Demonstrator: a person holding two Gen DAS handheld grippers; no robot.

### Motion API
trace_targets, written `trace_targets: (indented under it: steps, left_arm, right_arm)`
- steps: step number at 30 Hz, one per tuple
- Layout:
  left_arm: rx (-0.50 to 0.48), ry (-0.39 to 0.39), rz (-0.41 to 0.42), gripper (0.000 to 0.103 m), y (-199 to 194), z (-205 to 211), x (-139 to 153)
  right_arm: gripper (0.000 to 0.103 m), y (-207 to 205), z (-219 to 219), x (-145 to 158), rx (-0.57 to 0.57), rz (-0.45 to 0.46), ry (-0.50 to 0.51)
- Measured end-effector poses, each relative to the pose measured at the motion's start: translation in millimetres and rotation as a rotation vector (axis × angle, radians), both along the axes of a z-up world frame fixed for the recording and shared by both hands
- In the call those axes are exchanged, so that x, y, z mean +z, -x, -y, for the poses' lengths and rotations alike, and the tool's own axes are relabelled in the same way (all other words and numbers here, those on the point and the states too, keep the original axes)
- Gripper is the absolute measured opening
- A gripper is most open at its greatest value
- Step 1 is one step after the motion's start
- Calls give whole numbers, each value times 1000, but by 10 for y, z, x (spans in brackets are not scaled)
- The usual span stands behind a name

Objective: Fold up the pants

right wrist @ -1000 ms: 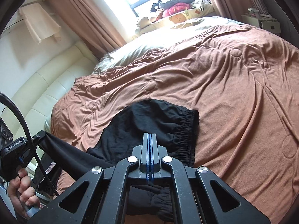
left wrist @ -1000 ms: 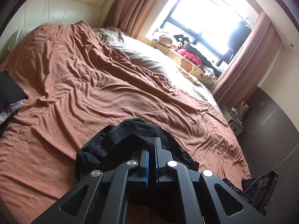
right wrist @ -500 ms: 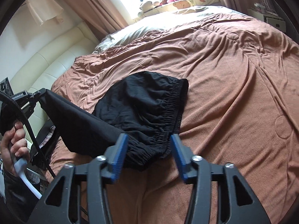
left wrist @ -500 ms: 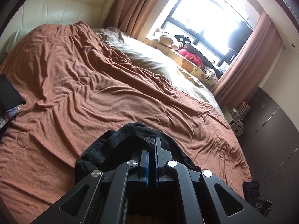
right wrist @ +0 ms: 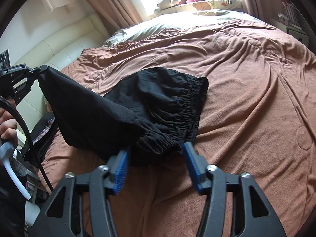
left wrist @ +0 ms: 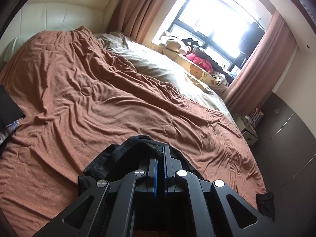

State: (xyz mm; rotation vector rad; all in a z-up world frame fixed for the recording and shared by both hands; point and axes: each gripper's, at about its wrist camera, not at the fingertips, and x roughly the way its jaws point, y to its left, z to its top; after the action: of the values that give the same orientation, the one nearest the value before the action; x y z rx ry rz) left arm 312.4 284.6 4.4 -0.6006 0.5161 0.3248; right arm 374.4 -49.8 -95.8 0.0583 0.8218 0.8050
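Black pants [right wrist: 154, 98] lie partly on the brown bedspread [right wrist: 246, 79], the elastic waistband [right wrist: 195, 102] toward the right. My left gripper [left wrist: 160, 152] is shut on an edge of the pants [left wrist: 122, 154] and holds that end lifted above the bed; it also shows at the left of the right wrist view [right wrist: 37, 70], stretching the cloth. My right gripper [right wrist: 156, 154] is open, its blue pads either side of the gathered cuff [right wrist: 158, 140], touching nothing.
A cream padded headboard [left wrist: 59, 13] runs along the far left. A window sill with plush toys [left wrist: 189, 49] is behind the bed. A white bedside shelf [left wrist: 248, 126] stands at the right. Dark clothing [left wrist: 7, 102] lies at the bed's left edge.
My right gripper opened, let go of the pants cuff and drew back slightly. My left gripper stayed shut on the pants and lifted its end a little.
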Motion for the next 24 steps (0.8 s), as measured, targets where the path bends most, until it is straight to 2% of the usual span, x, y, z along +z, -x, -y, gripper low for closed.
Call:
trace_targets:
  steps: [1,3,5,13,14,19,24]
  left_arm:
    - [1,-5,-2,4,-26,-14,10]
    - [1,-10,-2,4,-90,-53,33]
    - [3,-19,-1,4,-163,-93,60]
    - [-2,-58,-11,4,-672,-313,154]
    - [-5,-67,-16,4,-757,-335,147]
    - [-14,-93,-50,4,-1195,-471,29]
    - [-26,-95,-103,4,-1654,-604,-239]
  right_arm:
    - [33,-47,-36,12,-5,7,8]
    - [23,-116,-81,71,-11,28,-6]
    - [20,-187,-112,147,-15,45,-17]
    - [19,-488,-291,258,-23,64,-39]
    - [9,-553,-324,257,-25,58,-36]
    - [7,-926,-523,215,-32,34,-21]
    - [7,-1279,-707,92,-55,3,6]
